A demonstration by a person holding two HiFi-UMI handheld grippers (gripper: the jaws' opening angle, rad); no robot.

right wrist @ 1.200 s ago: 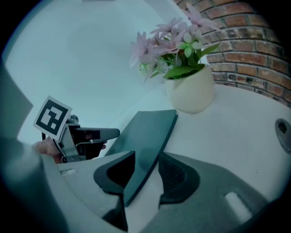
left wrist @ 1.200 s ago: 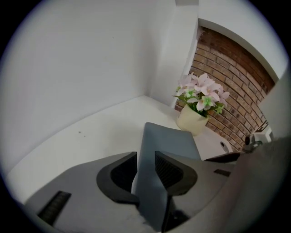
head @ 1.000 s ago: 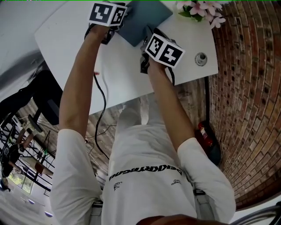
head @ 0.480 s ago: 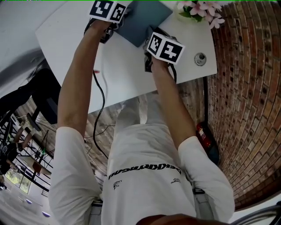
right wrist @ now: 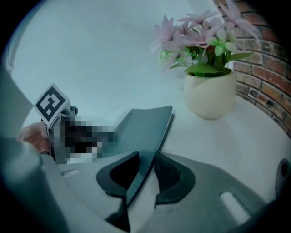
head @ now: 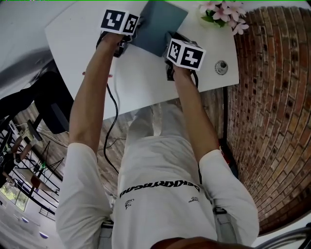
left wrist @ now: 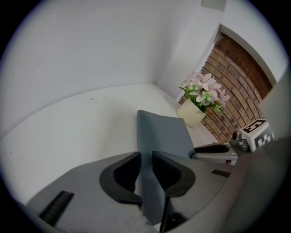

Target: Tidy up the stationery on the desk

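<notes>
A thin blue-grey notebook (head: 159,21) is held above the far part of the white desk (head: 141,82). My left gripper (head: 127,38) is shut on its near-left edge, and the notebook (left wrist: 160,136) runs forward from between the jaws. My right gripper (head: 169,48) is shut on its near-right corner, where the cover (right wrist: 145,129) passes edge-on between the black pads (right wrist: 170,177). In the left gripper view the right gripper (left wrist: 213,150) shows at the notebook's far side.
A cream pot of pink flowers (head: 221,10) stands at the desk's far right corner, close to the notebook (right wrist: 210,91). A round metal grommet (head: 221,66) sits near the desk's right edge by the brick wall (head: 272,121). A black cable (head: 112,104) hangs off the near edge.
Both grippers have shifted slightly to the right and closer together, carrying the notebook with them. Both stay clamped on it.
</notes>
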